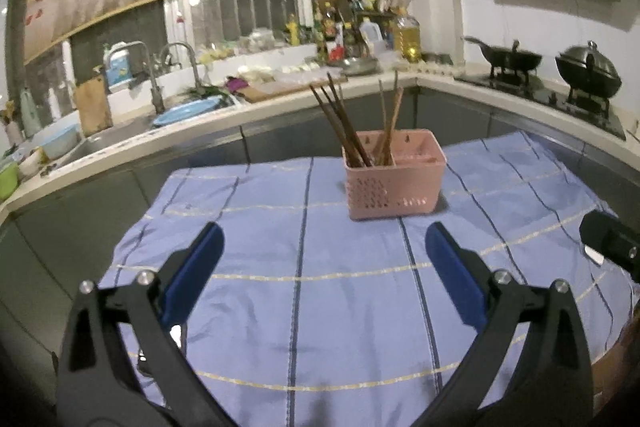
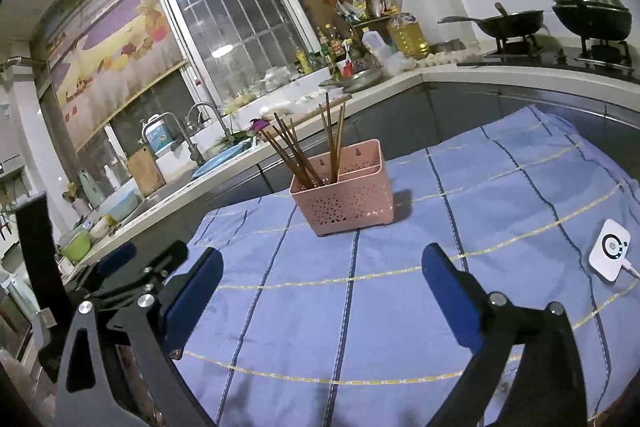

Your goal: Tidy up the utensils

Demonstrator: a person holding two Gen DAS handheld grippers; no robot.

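Presently, nearest the cameras, the left hand-held gripper (image 1: 324, 247) stands released, its blue pads (image 1: 196, 267) spread wide with nothing but cloth between them; the right hand-held gripper (image 2: 322, 267) is in the same condition, jaws fully apart and empty; both point forward and somewhat downward over the surface, which suggests a resting or withdrawn posture rather than a reach. The surface is covered by a blue striped cloth (image 1: 320, 307), bare across its near half; no loose utensil is visible on it in either view. At the right edge of the cloth lies a small white device (image 2: 610, 255) with a cable, well apart from the work. Further on, near the far edge of the cloth, stands the pink utensil holder (image 1: 394, 179), upright and divided into compartments; the chopsticks (image 1: 344, 123) are gathered in its left compartment, handles down and leaning outward in two loose bunches, as the open top allows; the right compartment appears empty, though its floor is not visible. In my judgement the sorting is complete or nearly so, the open jaws being consistent with nothing left to carry. Beyond, the kitchen counter (image 1: 280, 103) carries a sink, bottles and two woks (image 1: 512, 57); none of these bears on the task.
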